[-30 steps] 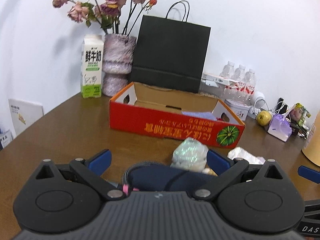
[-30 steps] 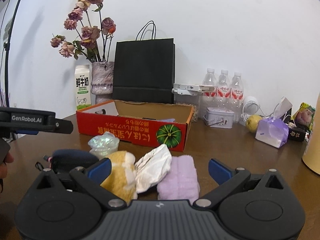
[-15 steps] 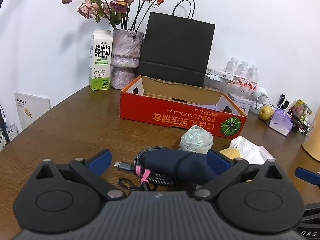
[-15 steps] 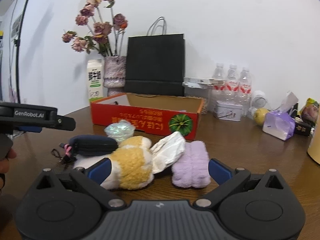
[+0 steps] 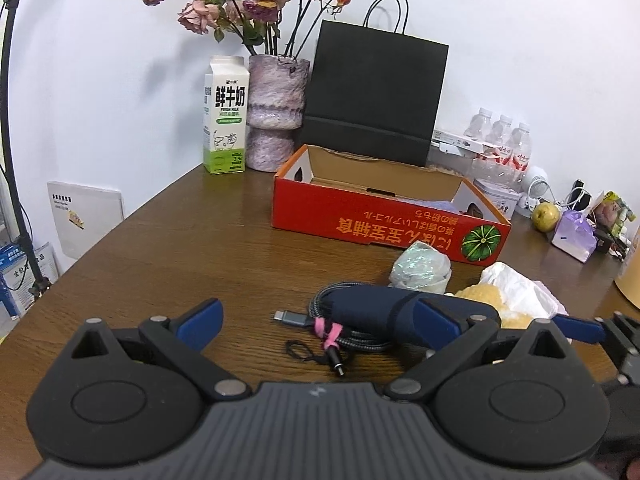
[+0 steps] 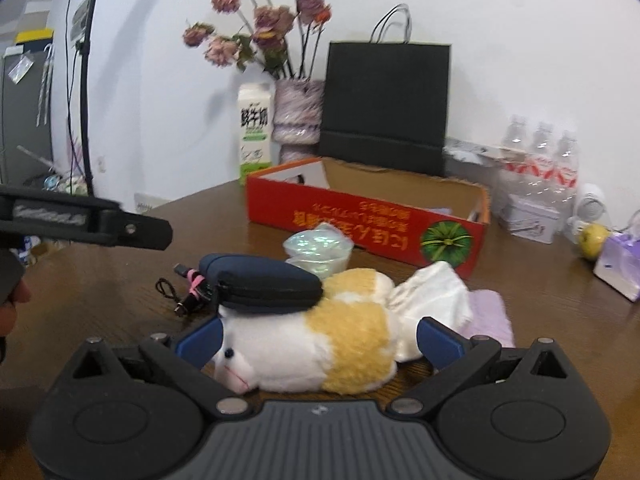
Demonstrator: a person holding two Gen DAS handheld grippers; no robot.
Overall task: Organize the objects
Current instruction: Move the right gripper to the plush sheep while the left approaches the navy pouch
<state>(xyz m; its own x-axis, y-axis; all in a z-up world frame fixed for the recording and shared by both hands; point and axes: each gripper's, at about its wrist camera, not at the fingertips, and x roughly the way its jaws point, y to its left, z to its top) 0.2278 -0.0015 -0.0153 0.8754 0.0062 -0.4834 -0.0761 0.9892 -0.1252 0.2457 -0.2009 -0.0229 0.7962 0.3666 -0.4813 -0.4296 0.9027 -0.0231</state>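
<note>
Crosswise, plush toy (image 6: 320, 344) between spread right tongs (image 6: 318, 340) (head leftward), left tongs (image 5: 316, 320) spread, clear of cable (image 5: 344, 332).

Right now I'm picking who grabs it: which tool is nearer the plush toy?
Right. The right tool straddles the plush toy; the left tool faces the cable, beside the toy.

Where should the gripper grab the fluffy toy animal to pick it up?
Around its yellow-and-white middle. The plush toy lies on its side, crossways between the right gripper and its open fingers, so come straight forward and close across the soft belly, probably below the dark pouch resting against it.
</note>
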